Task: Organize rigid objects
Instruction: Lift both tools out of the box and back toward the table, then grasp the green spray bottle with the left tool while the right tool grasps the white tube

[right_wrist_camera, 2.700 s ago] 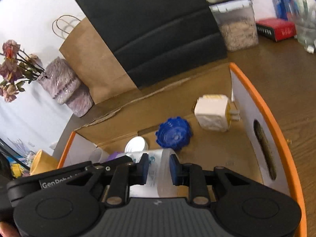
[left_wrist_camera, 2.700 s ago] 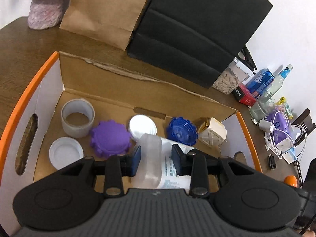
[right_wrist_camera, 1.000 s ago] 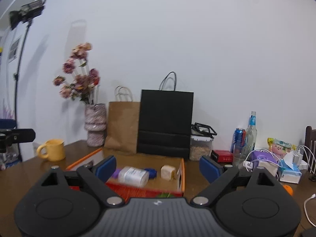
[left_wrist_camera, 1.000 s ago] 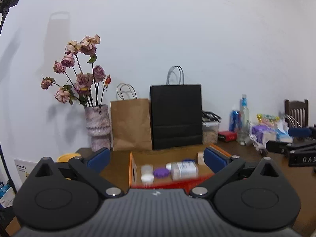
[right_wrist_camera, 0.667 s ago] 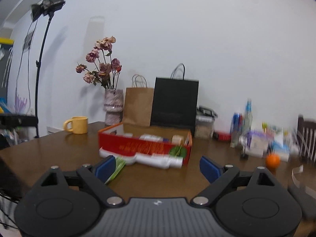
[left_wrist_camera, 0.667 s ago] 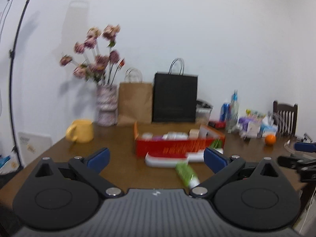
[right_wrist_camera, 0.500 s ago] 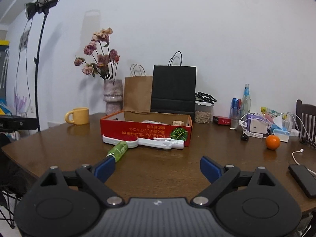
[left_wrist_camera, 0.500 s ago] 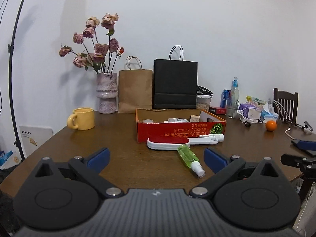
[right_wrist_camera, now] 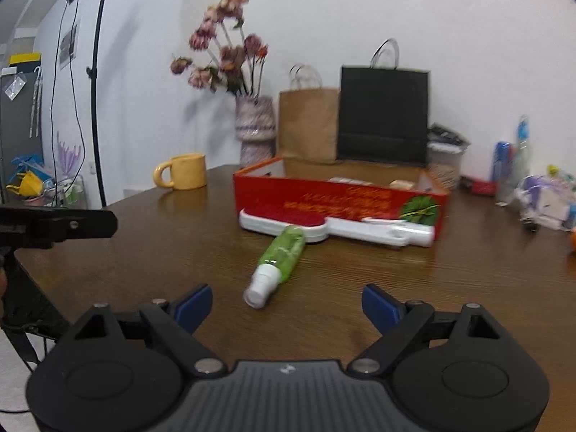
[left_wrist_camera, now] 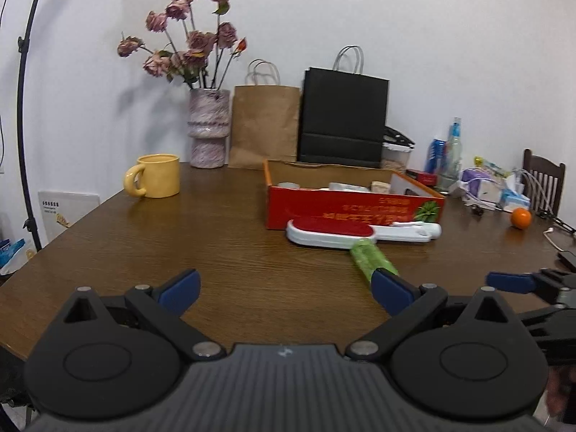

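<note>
A red cardboard box [left_wrist_camera: 354, 208] [right_wrist_camera: 338, 201] with several small items inside stands mid-table. In front of it lie a white lint brush with a red pad [left_wrist_camera: 331, 232] [right_wrist_camera: 288, 221] and a green spray bottle [left_wrist_camera: 369, 257] [right_wrist_camera: 284, 248], its white cap pointing toward me. My left gripper [left_wrist_camera: 286, 288] hovers open and empty over the near table. Its right finger hides the bottle's cap end. My right gripper [right_wrist_camera: 286, 304] is wide, its jaws closing. The bottle's cap lies just ahead between the fingertips, untouched.
A yellow mug [left_wrist_camera: 154, 176], a vase of dried flowers [left_wrist_camera: 208, 127], a brown bag [left_wrist_camera: 264, 126] and a black bag [left_wrist_camera: 343, 118] stand at the back. An orange [left_wrist_camera: 521, 218], bottles, cables and a chair [left_wrist_camera: 543, 180] crowd the right. A light stand [right_wrist_camera: 95, 72] is at left.
Both grippers let go of the clear bottle in the box, drew back to the table's near side and sank. The right view now faces the green bottle from closer.
</note>
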